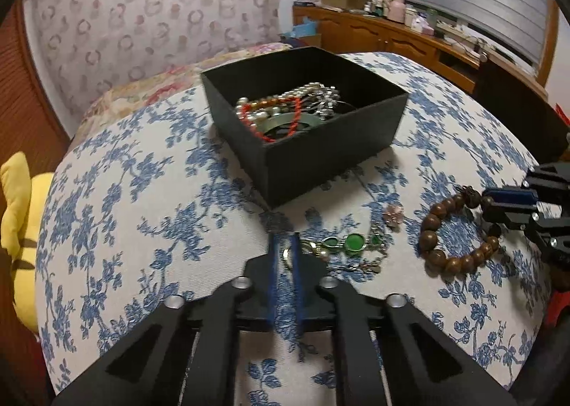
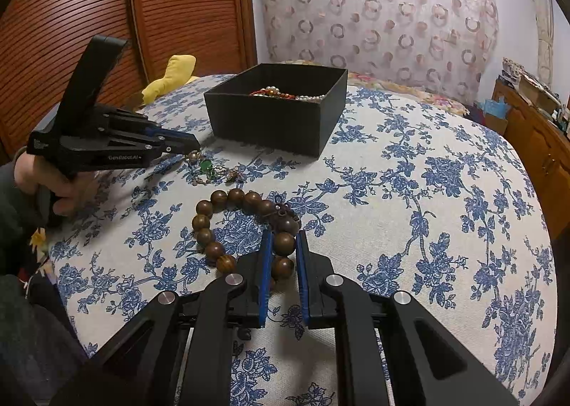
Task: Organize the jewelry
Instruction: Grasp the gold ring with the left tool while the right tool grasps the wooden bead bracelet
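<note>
A black open box (image 1: 320,164) (image 2: 270,121) stands on the blue-flowered cloth (image 1: 142,228) and holds pearl and red bead strands (image 1: 285,110). Nearer, a green-stone chain (image 1: 352,242) (image 2: 206,167) lies flat. My left gripper (image 1: 285,238) (image 2: 194,149) is shut on its left end, where a small ring shows between the pads. To the right lies a brown wooden bead bracelet (image 1: 433,219) (image 2: 217,197). My right gripper (image 2: 284,233) (image 1: 493,201) is shut on its near side, with beads pinched between the blue pads.
A small pink flower piece (image 1: 393,215) lies between the chain and the box. A yellow plush (image 1: 17,210) (image 2: 174,71) sits off the left edge. A wooden dresser (image 1: 392,35) with clutter stands at the back right. A hand (image 2: 53,185) holds the left gripper.
</note>
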A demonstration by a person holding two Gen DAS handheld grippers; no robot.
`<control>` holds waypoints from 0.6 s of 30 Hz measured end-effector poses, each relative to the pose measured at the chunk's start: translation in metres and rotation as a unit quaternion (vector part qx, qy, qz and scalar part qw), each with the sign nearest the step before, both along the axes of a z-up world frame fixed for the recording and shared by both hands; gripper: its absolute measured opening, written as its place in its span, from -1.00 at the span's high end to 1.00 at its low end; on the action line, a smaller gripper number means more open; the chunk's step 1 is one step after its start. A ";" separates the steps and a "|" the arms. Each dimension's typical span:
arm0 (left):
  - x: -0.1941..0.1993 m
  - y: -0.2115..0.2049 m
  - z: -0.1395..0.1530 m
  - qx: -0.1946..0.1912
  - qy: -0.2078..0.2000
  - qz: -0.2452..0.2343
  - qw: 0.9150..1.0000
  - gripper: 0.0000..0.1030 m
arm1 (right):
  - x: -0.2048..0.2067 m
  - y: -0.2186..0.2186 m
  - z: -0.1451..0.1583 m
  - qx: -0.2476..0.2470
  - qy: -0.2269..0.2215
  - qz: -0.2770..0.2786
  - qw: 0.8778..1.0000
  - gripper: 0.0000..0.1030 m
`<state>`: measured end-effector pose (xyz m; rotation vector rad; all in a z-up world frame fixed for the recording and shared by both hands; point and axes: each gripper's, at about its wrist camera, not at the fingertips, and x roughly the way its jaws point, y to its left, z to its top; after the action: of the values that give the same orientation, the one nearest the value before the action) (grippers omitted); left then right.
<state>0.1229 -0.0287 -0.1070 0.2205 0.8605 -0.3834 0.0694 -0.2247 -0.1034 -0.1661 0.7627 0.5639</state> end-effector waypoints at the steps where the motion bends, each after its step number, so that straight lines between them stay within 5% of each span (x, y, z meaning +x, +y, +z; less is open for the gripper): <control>1: 0.000 -0.001 0.000 0.001 -0.001 -0.001 1.000 0.95 | 0.000 0.000 0.000 0.000 0.000 0.000 1.000 0.71; 18: -0.005 0.038 0.018 -0.039 -0.020 0.049 0.998 1.00 | 0.000 0.000 0.001 -0.001 -0.003 -0.003 1.000 0.71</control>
<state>0.1183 0.0094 -0.0888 0.1129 0.8117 -0.3192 0.0697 -0.2246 -0.1023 -0.1678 0.7585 0.5561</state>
